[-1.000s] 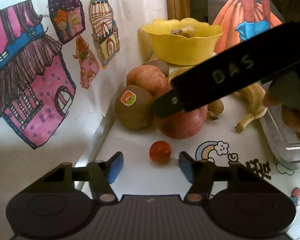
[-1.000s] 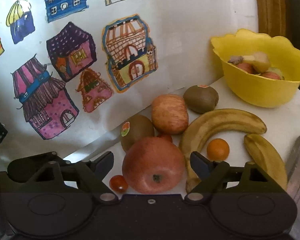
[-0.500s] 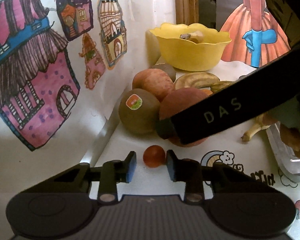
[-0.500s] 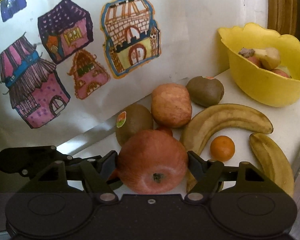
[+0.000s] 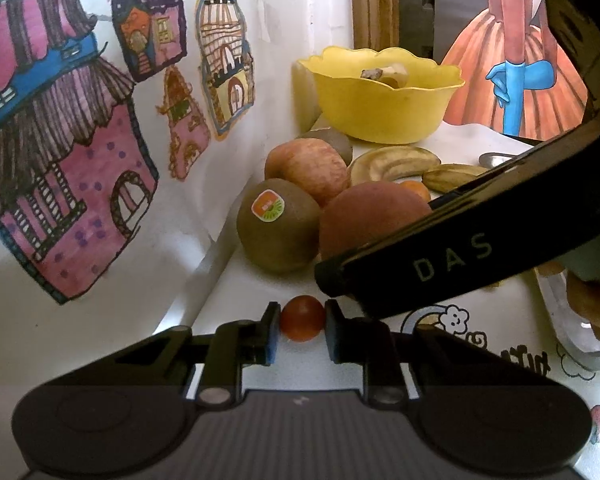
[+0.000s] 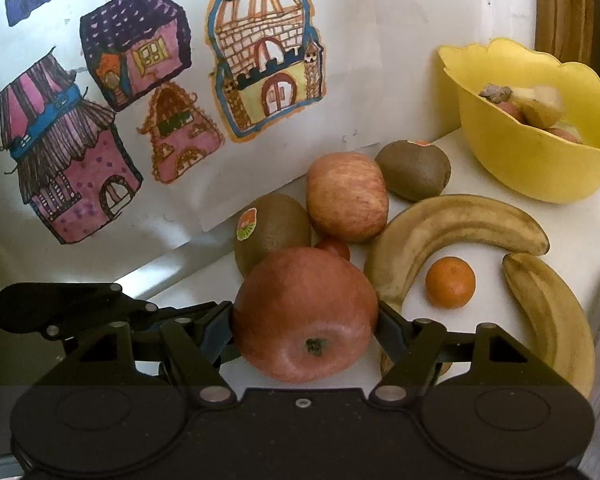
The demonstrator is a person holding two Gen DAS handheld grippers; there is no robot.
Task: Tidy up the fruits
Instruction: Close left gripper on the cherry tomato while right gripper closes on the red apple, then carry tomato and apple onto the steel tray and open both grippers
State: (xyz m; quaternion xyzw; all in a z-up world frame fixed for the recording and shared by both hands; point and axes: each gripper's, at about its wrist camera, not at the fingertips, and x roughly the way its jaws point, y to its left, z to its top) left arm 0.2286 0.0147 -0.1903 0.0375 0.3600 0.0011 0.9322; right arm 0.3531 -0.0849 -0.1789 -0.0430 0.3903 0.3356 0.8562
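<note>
A small red cherry tomato [image 5: 302,323] lies on the white table, and my left gripper [image 5: 300,330] is shut on it, a pad pressing each side. The right gripper [image 6: 305,320] is shut on a big red apple [image 6: 300,304], which rests on the table; in the left wrist view that apple [image 5: 364,220] is half hidden behind the right gripper's black body [image 5: 460,252]. Behind it lie a stickered kiwi [image 6: 272,228], a paler apple [image 6: 346,196], a second kiwi [image 6: 414,170], two brown-spotted bananas [image 6: 452,224] [image 6: 552,316] and a tangerine [image 6: 450,282].
A yellow bowl [image 6: 532,168] with a few fruits in it stands at the back right. The wall with house drawings [image 6: 152,100] runs close along the left. A metal tray [image 5: 568,316] and a person's hand [image 5: 592,304] are at the right.
My left jaws went from wide open to closed on the cherry tomato. The right gripper came closer to the big red apple and its jaws closed onto its sides.
</note>
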